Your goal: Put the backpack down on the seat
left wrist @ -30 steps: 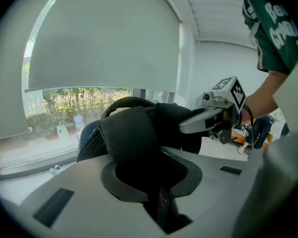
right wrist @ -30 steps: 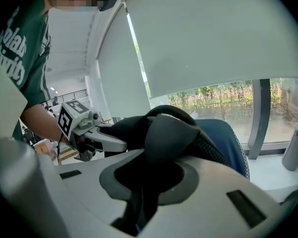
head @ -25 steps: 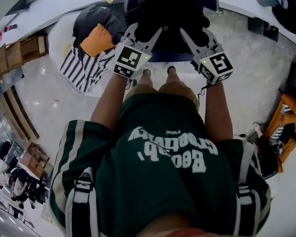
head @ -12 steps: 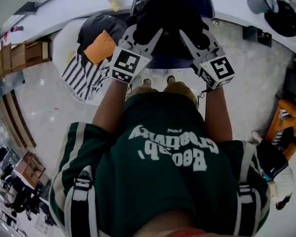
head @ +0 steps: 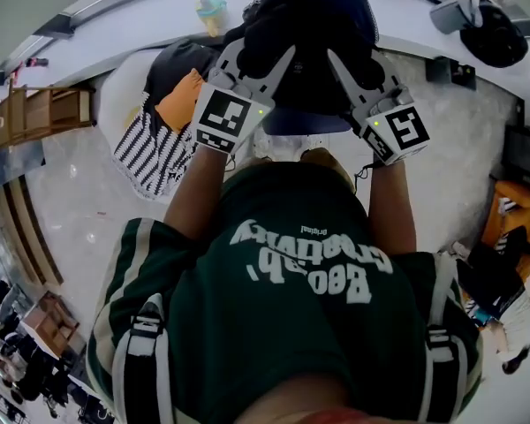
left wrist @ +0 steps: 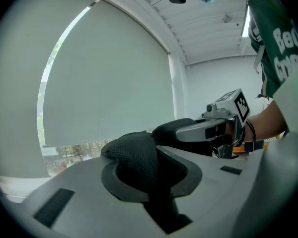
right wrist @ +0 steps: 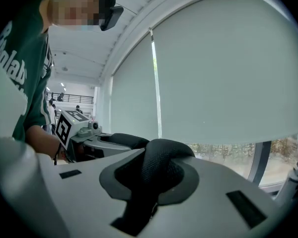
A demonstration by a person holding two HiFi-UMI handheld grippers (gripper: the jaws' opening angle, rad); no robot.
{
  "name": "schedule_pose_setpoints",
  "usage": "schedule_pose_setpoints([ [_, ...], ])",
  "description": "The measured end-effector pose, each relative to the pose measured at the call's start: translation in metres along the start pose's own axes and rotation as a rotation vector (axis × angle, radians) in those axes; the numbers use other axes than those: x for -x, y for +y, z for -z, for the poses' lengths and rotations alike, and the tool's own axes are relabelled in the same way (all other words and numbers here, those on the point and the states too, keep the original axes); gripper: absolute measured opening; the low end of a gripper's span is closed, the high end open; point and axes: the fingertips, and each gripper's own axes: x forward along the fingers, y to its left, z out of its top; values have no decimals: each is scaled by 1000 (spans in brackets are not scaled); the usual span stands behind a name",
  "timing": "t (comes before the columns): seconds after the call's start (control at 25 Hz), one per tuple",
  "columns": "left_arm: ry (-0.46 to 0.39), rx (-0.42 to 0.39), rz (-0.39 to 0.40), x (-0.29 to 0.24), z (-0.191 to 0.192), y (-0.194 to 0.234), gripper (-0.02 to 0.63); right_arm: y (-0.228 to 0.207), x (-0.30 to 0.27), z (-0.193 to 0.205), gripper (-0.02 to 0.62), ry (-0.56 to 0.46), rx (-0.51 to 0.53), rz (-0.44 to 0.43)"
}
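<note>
The left claw (left wrist: 139, 182) was clamped narrow on a black mesh strap (left wrist: 134, 157). The right claw (right wrist: 149, 187) gripped a second mesh strap (right wrist: 156, 167). Only the gripper views showed these grips. The head view alone showed the black backpack (head: 305, 34) held between both claws over the blue seat (head: 302, 124); contact with the seat could not be determined. Beyond, the gripper views showed a drawn window blind (left wrist: 104, 73).
</note>
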Motion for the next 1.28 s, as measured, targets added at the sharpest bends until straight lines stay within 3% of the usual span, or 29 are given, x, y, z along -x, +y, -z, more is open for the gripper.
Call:
schedule_pose_setpoints([
  [0.28,-114,-90,-18,52,-62,12,84,44,-1,-64,81,-93,111,16],
  [0.56,-165,-121,-79,86,-78,18,84,77,-4,-83,81,-138,183,-13],
  [0.88,-149,-113,-236,110,-78,28,84,95,-17,-88,81,-148,201,-175],
  [1.28,-81,-67,-556,186,-64,33,84,158,-40,-89,81,-174,203,-517],
])
